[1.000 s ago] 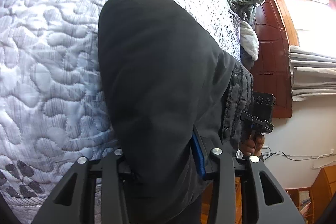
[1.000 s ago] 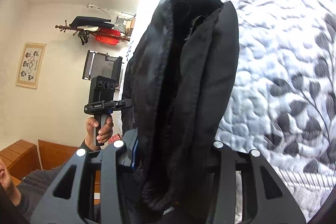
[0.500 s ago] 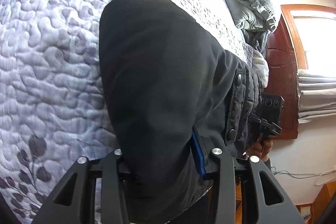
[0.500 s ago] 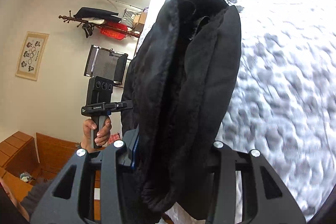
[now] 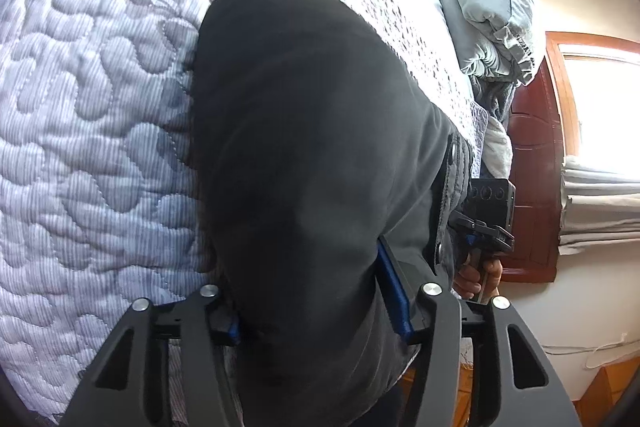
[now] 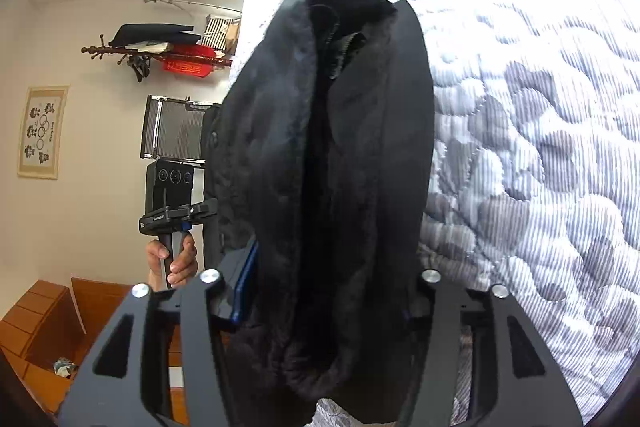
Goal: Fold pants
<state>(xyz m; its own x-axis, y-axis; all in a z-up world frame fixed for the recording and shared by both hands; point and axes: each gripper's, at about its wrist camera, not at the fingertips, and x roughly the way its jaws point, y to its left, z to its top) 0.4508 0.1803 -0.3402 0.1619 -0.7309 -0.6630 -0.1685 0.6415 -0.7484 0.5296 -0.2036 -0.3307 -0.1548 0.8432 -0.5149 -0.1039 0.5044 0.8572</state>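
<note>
Black pants [image 5: 304, 147] fill both claws, left claw [image 5: 316, 311] and right claw [image 6: 320, 303], jaws just widening round the bunched cloth, quilt [image 5: 92, 131] just beyond.

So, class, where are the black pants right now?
The black pants lie on the quilted bedspread, bunched between both grippers' fingers, filling the centre of each wrist view.

No legible text anywhere, small white marking on the left hand-held gripper [image 6: 178, 213] — too blurred to read

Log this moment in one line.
left gripper: jaws just opening, pants between | right gripper: same | pants resting on quilt
</note>
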